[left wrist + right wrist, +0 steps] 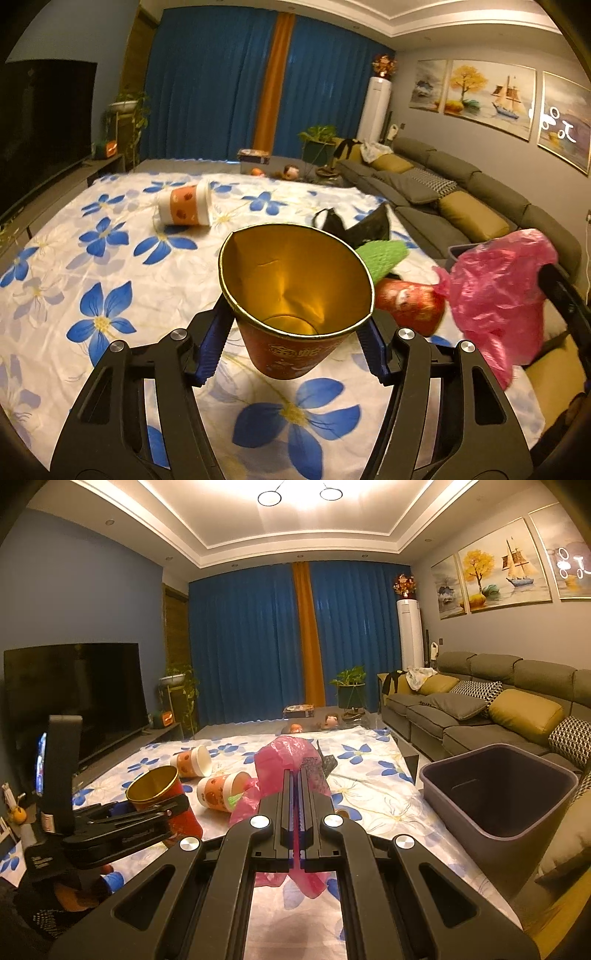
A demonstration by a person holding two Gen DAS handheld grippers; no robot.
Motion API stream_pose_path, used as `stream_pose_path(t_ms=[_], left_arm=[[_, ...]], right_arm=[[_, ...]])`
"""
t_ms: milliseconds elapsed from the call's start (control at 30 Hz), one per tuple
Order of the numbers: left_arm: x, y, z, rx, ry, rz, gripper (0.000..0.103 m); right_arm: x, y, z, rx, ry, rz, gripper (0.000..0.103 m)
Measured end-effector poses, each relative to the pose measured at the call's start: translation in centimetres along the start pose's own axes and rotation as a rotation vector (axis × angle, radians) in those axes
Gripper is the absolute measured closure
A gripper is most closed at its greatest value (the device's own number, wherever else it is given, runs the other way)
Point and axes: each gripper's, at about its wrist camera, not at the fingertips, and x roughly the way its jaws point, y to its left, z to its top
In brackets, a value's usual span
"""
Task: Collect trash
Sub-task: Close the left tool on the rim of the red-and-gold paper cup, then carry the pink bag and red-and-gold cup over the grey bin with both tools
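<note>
I've got the left gripper (295,332) clamped on a red cup (295,295), gold inside, rim dented; right gripper (299,786) pinched tight on pink bag (284,757).

Left hand-held gripper (295,325): clamps red cup (295,295), centre frame. Pink bag (498,291): right. Orange-banded cup (184,206): tipped, upper left.

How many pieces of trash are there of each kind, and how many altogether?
Paper cups: 3, red one, orange one, another orange one
Plastic bags: 2, pink, black
Green foam net: 1
Red packet: 1
Total: 7
</note>
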Motion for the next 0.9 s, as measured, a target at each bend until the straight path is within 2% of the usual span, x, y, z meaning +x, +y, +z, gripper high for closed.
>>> stream_pose_path(t_ms=[233, 467, 733, 900], left_arm=[[-1.3, -2.6, 0.7, 0.04, -0.024, -0.063, 0.041], [-1.4, -6.4, 1.5, 0.097, -0.038, -0.13, 0.041], [-0.5, -12.4, 3.2, 0.168, -0.059, -0.244, 0.041], [1.4, -16.0, 3.9, 0.184, -0.036, -0.325, 0.041]], right_arm=[[-0.9, -1.0, 0.5, 0.008, -0.018, -0.008, 0.1], [-1.8, -2.8, 1.2, 0.015, -0.05, -0.053, 0.101], [-2.7, -7.2, 2.2, 0.039, -0.09, -0.161, 0.101], [-2.9, -10.9, 3.0, 0.064, -0.12, -0.247, 0.101]])
